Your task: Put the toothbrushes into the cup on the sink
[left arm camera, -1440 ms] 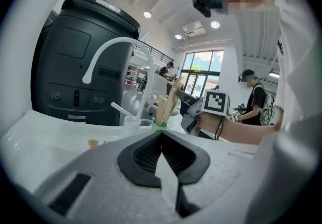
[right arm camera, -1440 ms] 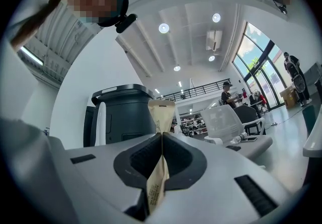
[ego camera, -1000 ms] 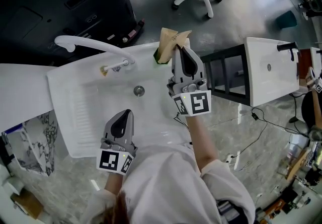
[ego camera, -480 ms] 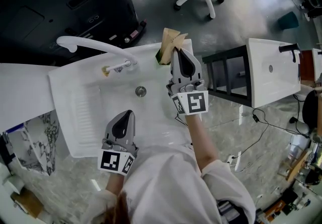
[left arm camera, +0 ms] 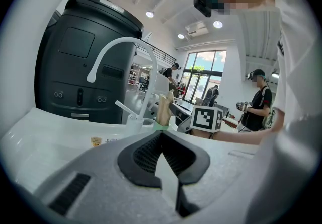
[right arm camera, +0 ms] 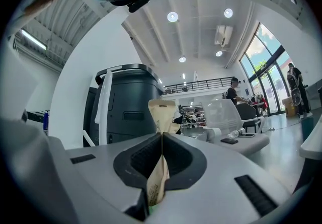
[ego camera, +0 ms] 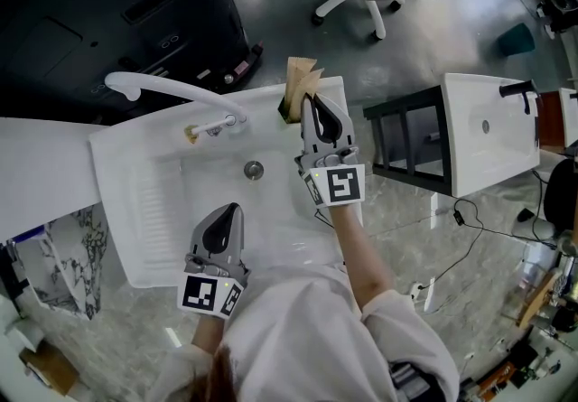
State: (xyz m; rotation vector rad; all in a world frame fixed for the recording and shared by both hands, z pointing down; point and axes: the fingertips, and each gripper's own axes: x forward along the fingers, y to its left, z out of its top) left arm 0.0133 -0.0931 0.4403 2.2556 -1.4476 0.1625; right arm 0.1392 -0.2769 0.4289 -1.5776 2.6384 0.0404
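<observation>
At the back right corner of the white sink [ego camera: 153, 201], my right gripper [ego camera: 307, 102] is shut on a tan paper-wrapped toothbrush [ego camera: 301, 77]. In the right gripper view the wrapper [right arm camera: 161, 109] sticks up past the closed jaws [right arm camera: 161, 136], and a second tan packet [right arm camera: 174, 128] shows just behind it. Under the packets a dark green bit of the cup [ego camera: 284, 107] peeks out; the rest is hidden. My left gripper [ego camera: 232, 208] hovers over the sink's front part, shut and empty [left arm camera: 161, 133]. From there the packets [left arm camera: 164, 109] stand upright beyond the tap.
A white curved faucet [ego camera: 163, 84] arches over the sink's back edge, and the drain [ego camera: 254, 171] lies mid-basin. A large black machine [ego camera: 90, 21] stands behind the sink. A black frame [ego camera: 406, 134] and a second white sink [ego camera: 488, 129] are to the right.
My right gripper has sunk a little with the wrapped toothbrush, closer to the sink's back right corner. The left gripper has stayed where it was.
</observation>
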